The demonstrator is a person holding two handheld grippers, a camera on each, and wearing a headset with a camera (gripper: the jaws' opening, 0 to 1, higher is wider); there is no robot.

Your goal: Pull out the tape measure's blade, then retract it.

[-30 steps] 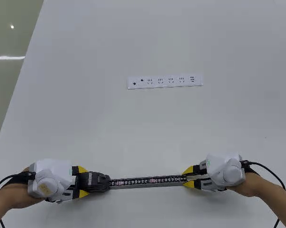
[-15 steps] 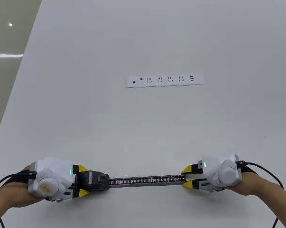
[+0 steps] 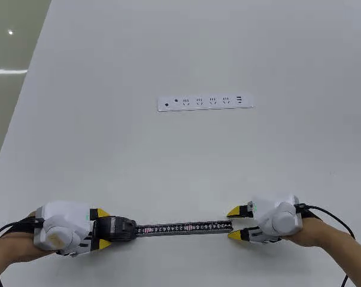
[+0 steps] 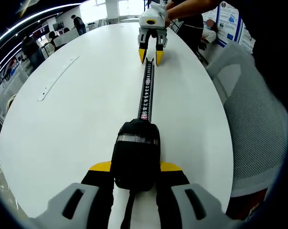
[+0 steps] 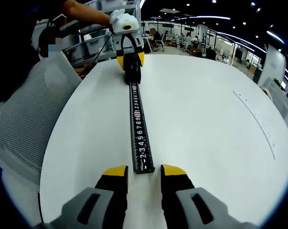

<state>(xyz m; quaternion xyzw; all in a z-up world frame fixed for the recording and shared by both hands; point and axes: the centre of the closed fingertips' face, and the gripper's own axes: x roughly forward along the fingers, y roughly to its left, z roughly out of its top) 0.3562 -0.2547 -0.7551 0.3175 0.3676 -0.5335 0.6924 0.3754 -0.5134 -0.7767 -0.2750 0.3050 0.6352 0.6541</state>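
Two grippers: left gripper (image 4: 135,167) clamped the hard tape measure case (image 4: 135,148); right gripper (image 5: 144,170) gaped around the pinchable tip of the thin, likely springy blade (image 5: 137,124).

On the counter (image 3: 168,155), near edge, the tape measure (image 3: 123,228) sits in the left claw (image 3: 103,228). Its blade (image 3: 183,227) runs rightward, ending between the parted jaws of the right claw (image 3: 233,223). A power strip (image 3: 205,103) lies farther back, well apart.
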